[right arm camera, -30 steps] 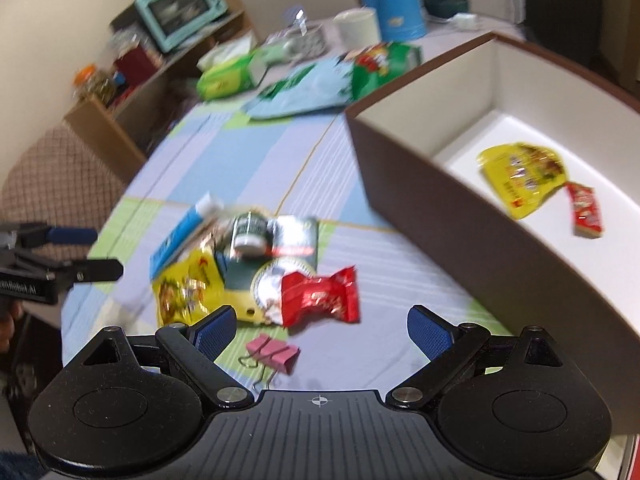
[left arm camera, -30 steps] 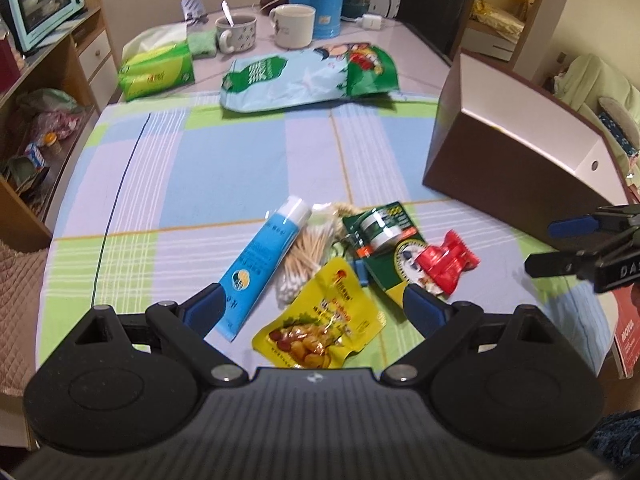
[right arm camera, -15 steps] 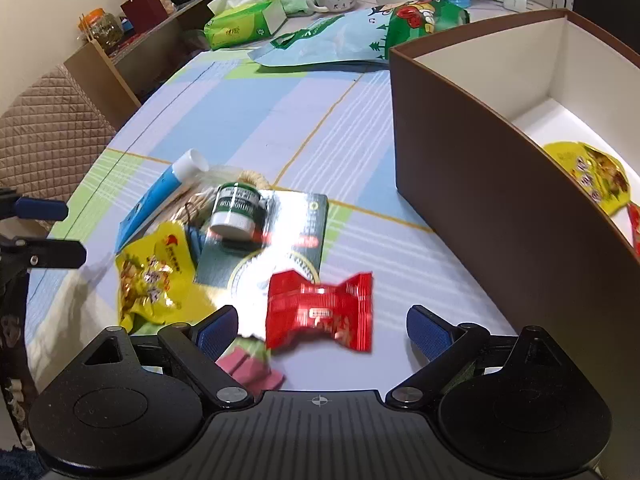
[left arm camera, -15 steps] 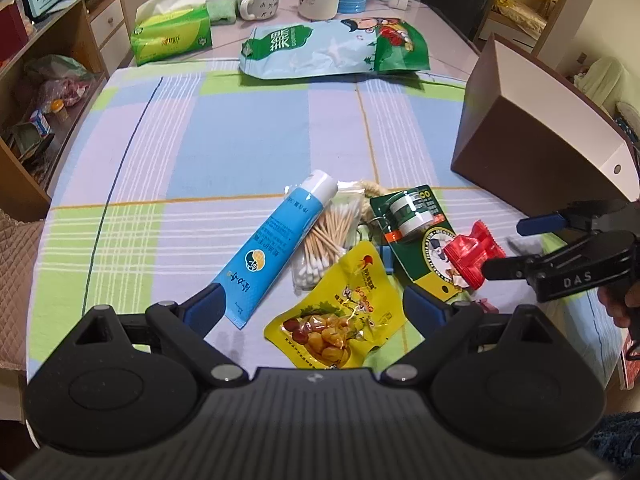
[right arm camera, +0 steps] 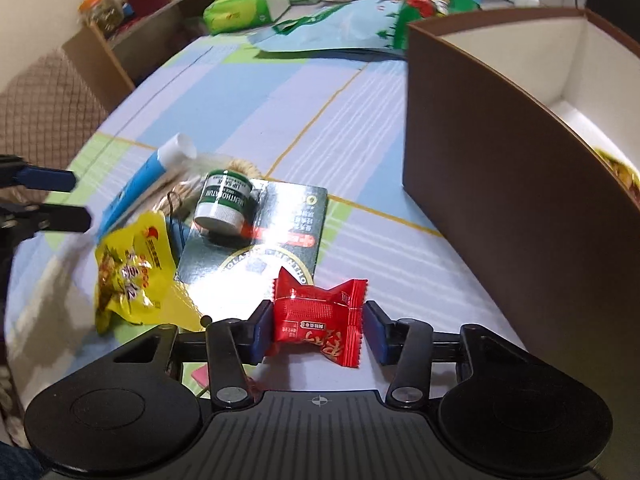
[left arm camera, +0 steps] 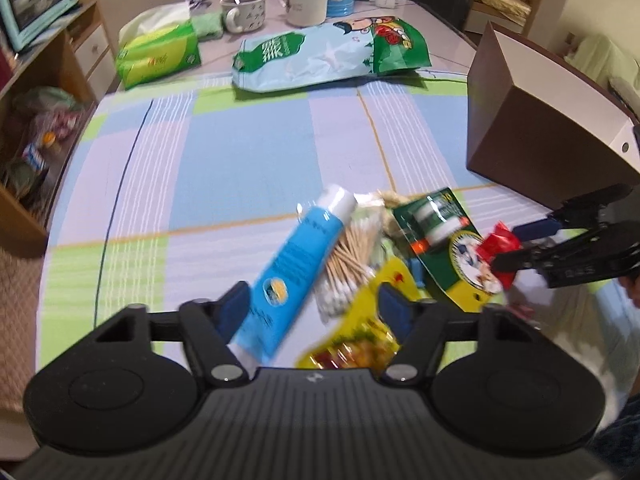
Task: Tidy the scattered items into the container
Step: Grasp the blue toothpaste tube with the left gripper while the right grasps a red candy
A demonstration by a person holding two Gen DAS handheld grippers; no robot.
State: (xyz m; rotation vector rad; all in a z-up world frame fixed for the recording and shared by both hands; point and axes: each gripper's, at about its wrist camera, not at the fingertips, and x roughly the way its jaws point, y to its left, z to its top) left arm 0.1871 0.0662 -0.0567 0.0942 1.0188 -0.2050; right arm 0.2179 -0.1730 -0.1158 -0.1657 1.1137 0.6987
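The brown box [right arm camera: 500, 184] holds one yellow packet; left of it, a tube [left arm camera: 296, 268], another yellow packet [right arm camera: 128, 272] and more remain. Right gripper [right arm camera: 318, 330] fingers bracket the red candy [right arm camera: 320, 320], not visibly clamped; left gripper [left arm camera: 314, 306] is open.

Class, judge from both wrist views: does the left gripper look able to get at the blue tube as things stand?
Probably yes. The left gripper is open, and the blue tube lies uncovered on the tablecloth with its lower end beside the left finger. Only the cotton swabs crowd its right side.
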